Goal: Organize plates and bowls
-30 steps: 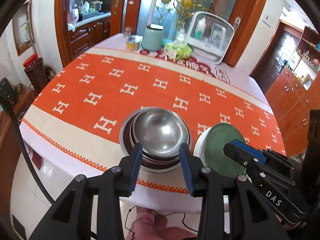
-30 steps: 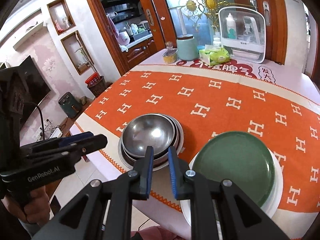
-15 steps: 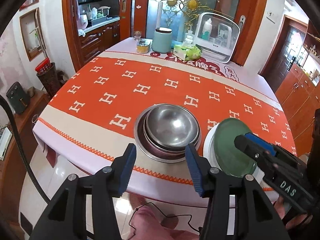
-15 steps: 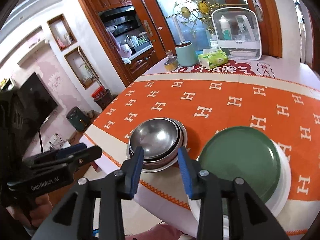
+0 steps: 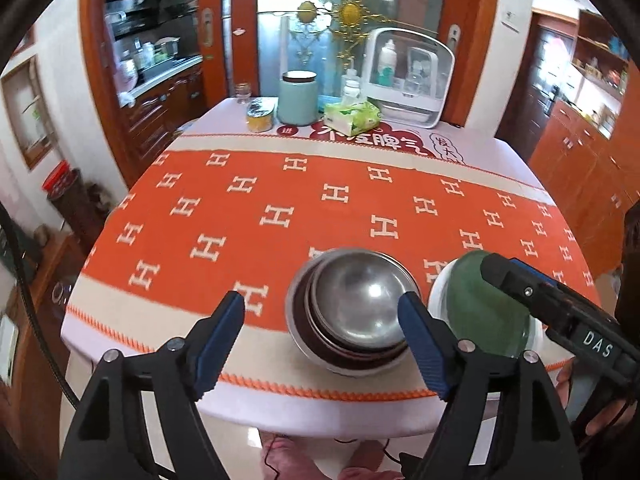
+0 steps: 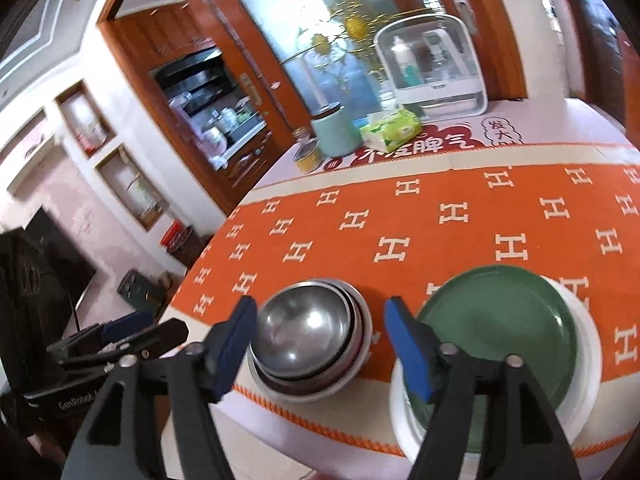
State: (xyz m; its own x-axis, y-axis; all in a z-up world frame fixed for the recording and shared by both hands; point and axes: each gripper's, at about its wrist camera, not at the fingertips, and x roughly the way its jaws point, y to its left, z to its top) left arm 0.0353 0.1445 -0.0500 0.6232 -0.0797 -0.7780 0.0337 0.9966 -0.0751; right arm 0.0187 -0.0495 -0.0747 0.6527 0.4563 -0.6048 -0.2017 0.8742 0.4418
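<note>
A nested stack of steel bowls [image 5: 352,312] [image 6: 308,340] sits near the table's front edge on the orange cloth. Right of it a green plate [image 5: 484,312] [image 6: 500,336] lies on a white plate [image 6: 588,368]. My left gripper [image 5: 322,342] hangs in front of the table edge, slightly left of the bowls, jaws opening and nothing between them. My right gripper [image 6: 320,348] is likewise held back from the edge, jaws opening, the bowls seen beyond the gap but not touched. Each gripper shows at the side of the other's view.
At the far end of the table stand a teal canister [image 5: 297,98], a tissue pack [image 5: 352,117], a small jar [image 5: 260,114] and a white clear-lidded box [image 5: 408,76]. The wide orange cloth [image 5: 280,208] spans the middle. Floor and a person's foot show below the edge.
Both grippers have opened from nearly shut to wide. Both views have pulled back and rolled, so the bowls and plates now sit farther from the fingers.
</note>
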